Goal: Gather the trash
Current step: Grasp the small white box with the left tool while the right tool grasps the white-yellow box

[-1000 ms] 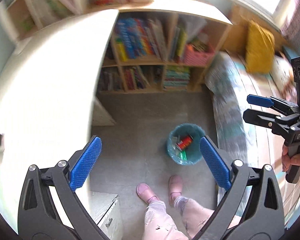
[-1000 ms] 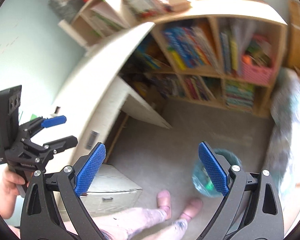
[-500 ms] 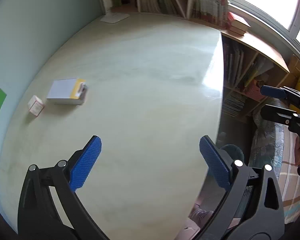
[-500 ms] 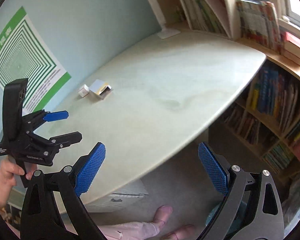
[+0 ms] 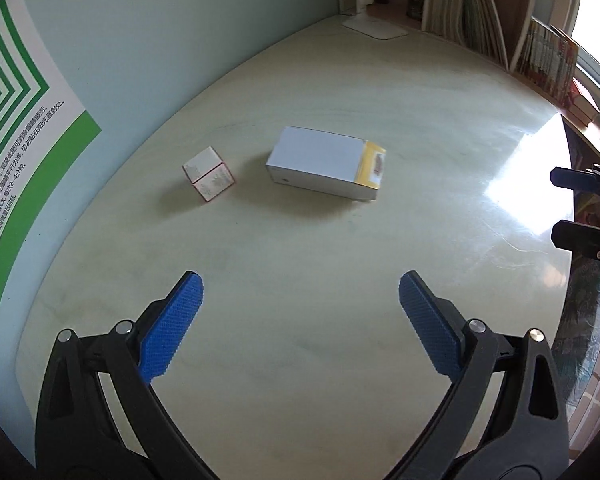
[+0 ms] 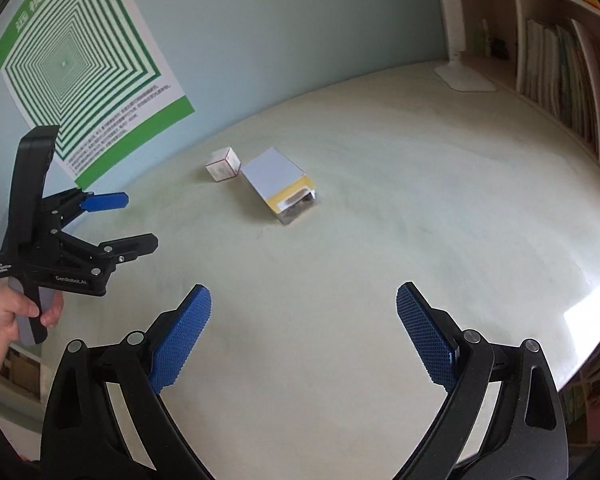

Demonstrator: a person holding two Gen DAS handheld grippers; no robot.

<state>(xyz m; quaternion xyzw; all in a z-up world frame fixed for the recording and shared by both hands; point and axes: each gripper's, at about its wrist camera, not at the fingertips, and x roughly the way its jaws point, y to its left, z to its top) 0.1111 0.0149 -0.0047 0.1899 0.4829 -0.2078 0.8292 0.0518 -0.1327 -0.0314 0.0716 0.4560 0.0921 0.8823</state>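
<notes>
Left wrist view: the left gripper [image 5: 300, 320] hangs above the pale worktop [image 5: 300, 380] with its blue pads spread wide and nothing between them. Taking the long white box [image 5: 324, 162] as the landmark, it lies flat on the worktop well ahead of the pads, its yellow-banded end turned to the right. A small white cube box [image 5: 209, 174] sits tilted just to the left of the long box, apart from it by a strip of bare worktop. Far behind the long box, by the wall, rests the flat white base of a lamp [image 5: 376, 28], and to the right of that a bookshelf [image 5: 480, 28] holds upright books. Left of the long box a green-striped poster [image 5: 16, 128] covers the wall. At the frame's right edge, well to the right of the long box, the right gripper [image 5: 580, 208] shows its two fingers held apart.

Right wrist view: the right gripper [image 6: 304, 328] also has its pads wide apart and empty above the worktop [image 6: 420, 220]. The long white box [image 6: 278, 184] lies ahead, its open yellow end facing the camera. The cube box [image 6: 223, 164] is just to its left, near its far corner; I cannot tell whether they touch. Further left of the long box, the left gripper [image 6: 136, 222] is held by a hand [image 6: 8, 320], fingers apart, in front of the poster [image 6: 80, 64]. The lamp base [image 6: 464, 78] stands far to the right behind the long box.
</notes>
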